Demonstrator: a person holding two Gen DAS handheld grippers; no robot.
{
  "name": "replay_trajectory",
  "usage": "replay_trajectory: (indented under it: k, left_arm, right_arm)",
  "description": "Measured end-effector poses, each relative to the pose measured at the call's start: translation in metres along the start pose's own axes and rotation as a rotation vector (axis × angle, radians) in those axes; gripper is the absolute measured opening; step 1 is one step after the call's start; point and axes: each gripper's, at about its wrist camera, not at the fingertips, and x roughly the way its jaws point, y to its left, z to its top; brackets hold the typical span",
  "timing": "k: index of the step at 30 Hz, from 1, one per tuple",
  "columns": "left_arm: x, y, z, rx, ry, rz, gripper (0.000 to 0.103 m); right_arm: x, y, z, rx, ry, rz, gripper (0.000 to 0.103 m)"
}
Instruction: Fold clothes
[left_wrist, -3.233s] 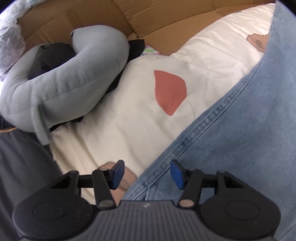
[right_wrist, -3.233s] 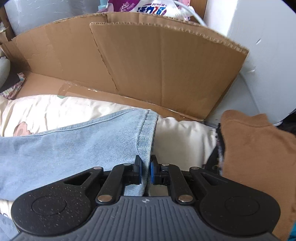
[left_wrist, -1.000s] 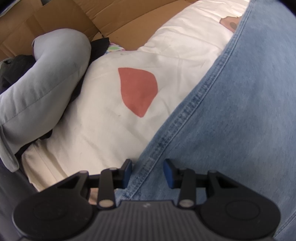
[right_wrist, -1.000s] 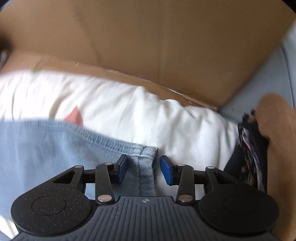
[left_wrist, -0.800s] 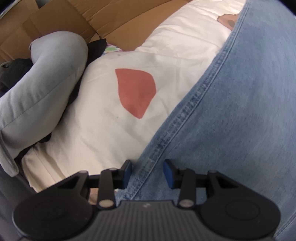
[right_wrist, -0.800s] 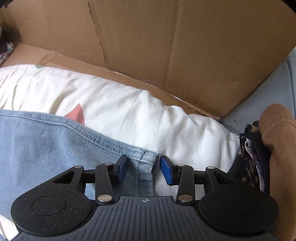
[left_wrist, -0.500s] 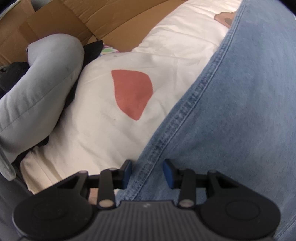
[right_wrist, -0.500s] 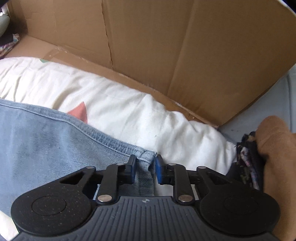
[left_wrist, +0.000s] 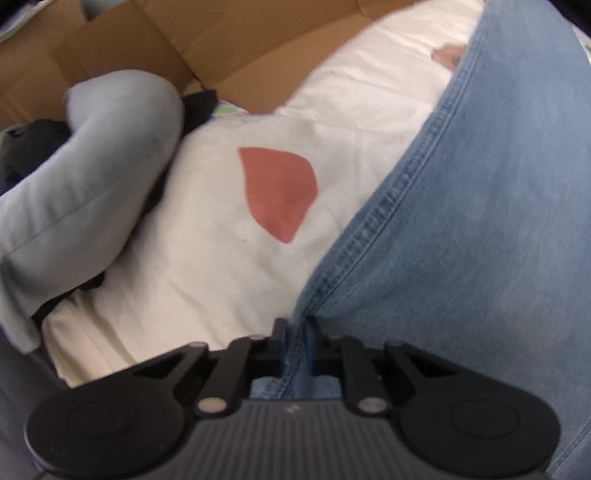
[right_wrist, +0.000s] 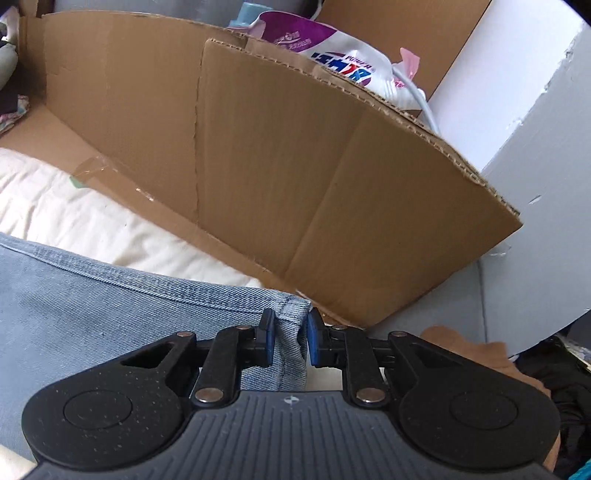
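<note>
Closing left tongs (left_wrist: 295, 341) pinching jeans (left_wrist: 480, 221) seam, right tongs (right_wrist: 290, 341) (hem corner) likewise.

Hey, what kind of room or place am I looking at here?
Probably a lived-in bedroom or laundry corner: jeans spread over a cream printed quilt, flattened cardboard behind, and a detergent pouch tucked beyond it.

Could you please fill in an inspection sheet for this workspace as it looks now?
Surface: cream quilt with a red patch, jeans lying on it.
Job's things: jeans, both edges gripped.
Clutter: grey pillow, brown garment, detergent bag.
Grippers: left gripper closing on the seam; right gripper shut on the hem.
Cables: white cable by the bag.
Surroundings: cardboard behind.
</note>
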Motion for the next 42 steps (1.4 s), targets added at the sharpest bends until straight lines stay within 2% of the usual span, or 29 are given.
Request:
replay_trajectory:
  k: [7,13,19,26,29,33,36,42]
  left_arm:
    - [-0.026,-0.001,-0.011,-0.088,-0.053,0.059,0.008]
    - [0.006,0.009,0.011,-0.103,-0.055,0.076,0.008]
    - [0.023,0.016,0.02,-0.12,-0.046,0.078,0.008]
    - [0.042,0.018,0.027,-0.148,-0.027,0.069,0.01]
    - [0.043,0.02,0.027,-0.165,-0.024,0.063,0.017]
    - [0.027,0.025,0.017,-0.176,-0.033,0.051,0.029]
    - [0.01,0.031,0.005,-0.168,-0.028,0.083,0.029]
    - [-0.008,0.048,-0.024,-0.177,0.019,0.133,0.029]
  right_arm:
    - [0.007,-0.003,0.012,0.021,-0.003,-0.036,0.015]
    - [0.027,-0.003,0.034,0.018,0.019,-0.059,0.015]
    - [0.061,0.0,0.052,0.007,0.077,-0.066,0.015]
    - [0.115,0.006,0.048,-0.001,0.165,-0.057,0.015]
    - [0.132,0.008,0.044,0.016,0.18,-0.049,0.016]
    - [0.137,0.001,0.041,0.089,0.174,-0.063,0.026]
    - [0.125,-0.011,0.038,0.143,0.159,-0.044,0.031]
    - [0.083,-0.024,0.02,0.167,0.128,-0.001,0.036]
